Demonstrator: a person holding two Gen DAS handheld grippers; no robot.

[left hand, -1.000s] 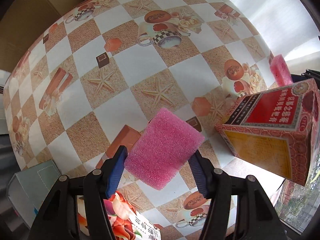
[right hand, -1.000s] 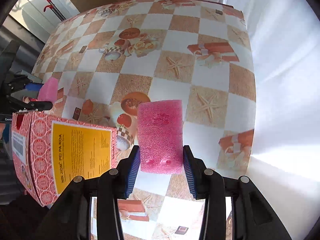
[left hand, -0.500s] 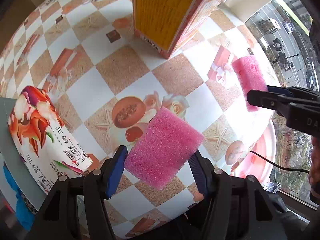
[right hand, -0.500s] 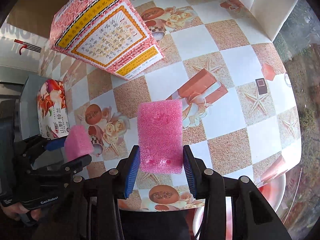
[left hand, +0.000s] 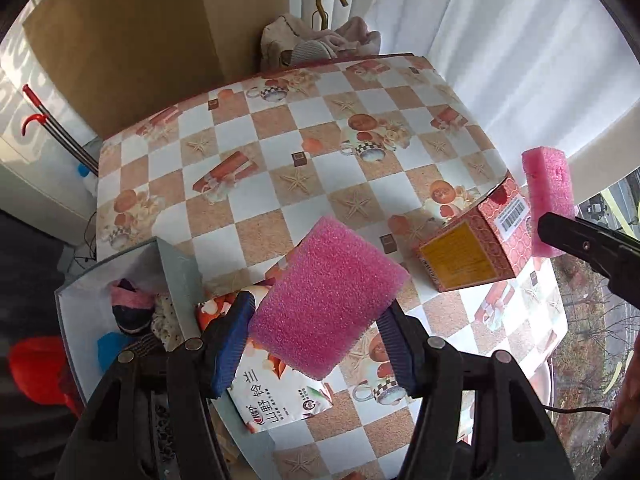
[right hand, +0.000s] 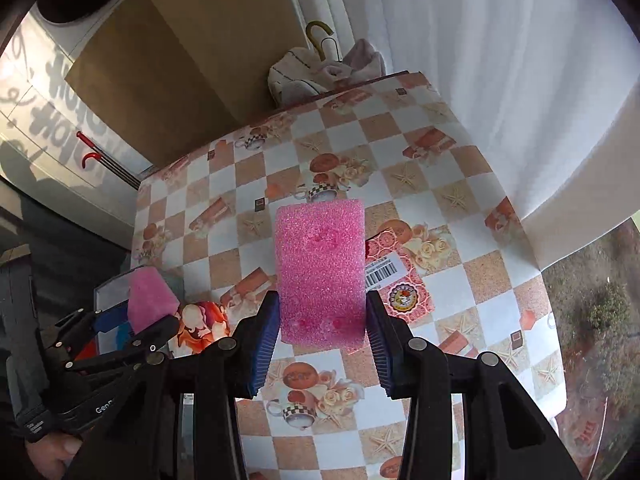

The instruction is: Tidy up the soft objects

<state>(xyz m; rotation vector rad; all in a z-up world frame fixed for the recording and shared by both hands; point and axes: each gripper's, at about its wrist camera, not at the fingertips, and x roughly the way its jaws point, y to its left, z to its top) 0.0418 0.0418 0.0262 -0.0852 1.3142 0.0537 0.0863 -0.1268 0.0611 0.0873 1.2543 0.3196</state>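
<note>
My left gripper point(left hand: 316, 340) is shut on a pink sponge point(left hand: 326, 298), held tilted above the table near the grey bin point(left hand: 180, 268). The bin holds several soft items, such as a pink and dark cloth point(left hand: 126, 306). My right gripper point(right hand: 322, 340) is shut on a second pink sponge point(right hand: 322, 270), held upright above the table. That sponge also shows at the right of the left wrist view point(left hand: 548, 200). The left gripper and its sponge point(right hand: 150, 298) show at the left of the right wrist view, over the bin point(right hand: 108, 292).
A red and yellow carton point(left hand: 476, 248) lies on the checked tablecloth point(left hand: 280, 152); it also shows in the right wrist view point(right hand: 394, 276). A printed packet point(left hand: 280, 396) lies beside the bin. Clothes and a hanger point(left hand: 320, 40) sit beyond the far edge. White curtain on the right.
Both grippers have swung round with their sponges still held. The bin has come into view at the lower left, and the left gripper is now close to it.
</note>
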